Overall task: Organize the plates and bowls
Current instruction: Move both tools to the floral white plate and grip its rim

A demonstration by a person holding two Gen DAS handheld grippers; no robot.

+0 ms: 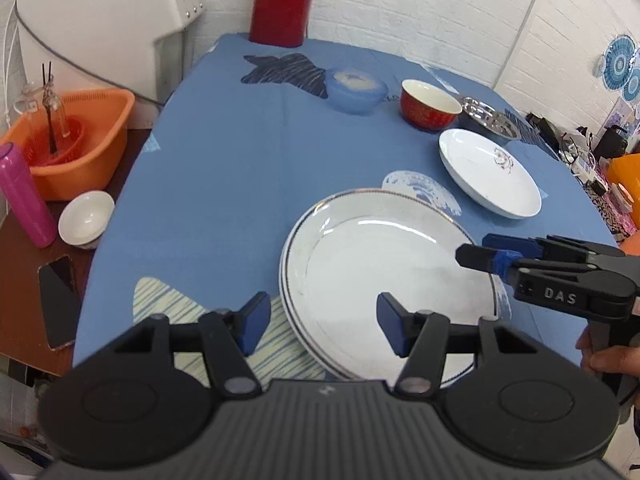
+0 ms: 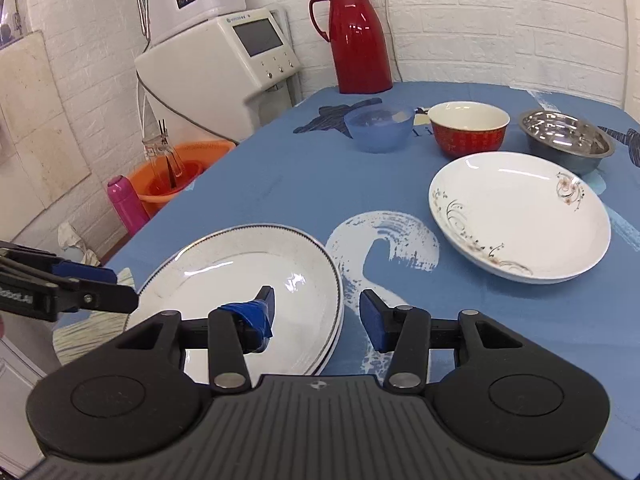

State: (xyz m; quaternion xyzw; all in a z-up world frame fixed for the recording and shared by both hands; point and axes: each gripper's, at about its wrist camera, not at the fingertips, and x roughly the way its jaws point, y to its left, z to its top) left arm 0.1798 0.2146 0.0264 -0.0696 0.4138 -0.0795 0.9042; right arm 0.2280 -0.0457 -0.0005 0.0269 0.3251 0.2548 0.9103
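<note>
Two white plates with dark rims lie stacked [image 1: 380, 256] [image 2: 240, 276] at the near part of the blue-clothed table [image 1: 224, 168]. My left gripper [image 1: 324, 322] [image 2: 122, 288] is open and straddles the stack's left rim. My right gripper [image 2: 318, 314] [image 1: 476, 249] is open too, one finger over the top plate and the other past its right rim. Nothing is clamped. Farther right sits a white deep plate with flower print [image 1: 488, 172] [image 2: 520, 212]. Behind it stand a red bowl [image 1: 428, 106] [image 2: 468, 130], a blue bowl [image 1: 354, 88] [image 2: 378, 128] and a steel bowl [image 1: 490, 120] [image 2: 568, 140].
A red thermos jug [image 2: 356, 36] stands at the table's far edge before a white brick wall. Left of the table are a white dispenser [image 2: 224, 60], an orange basin [image 1: 80, 136], a pink bottle [image 1: 24, 196], a small white bowl [image 1: 86, 218] and a phone [image 1: 58, 300].
</note>
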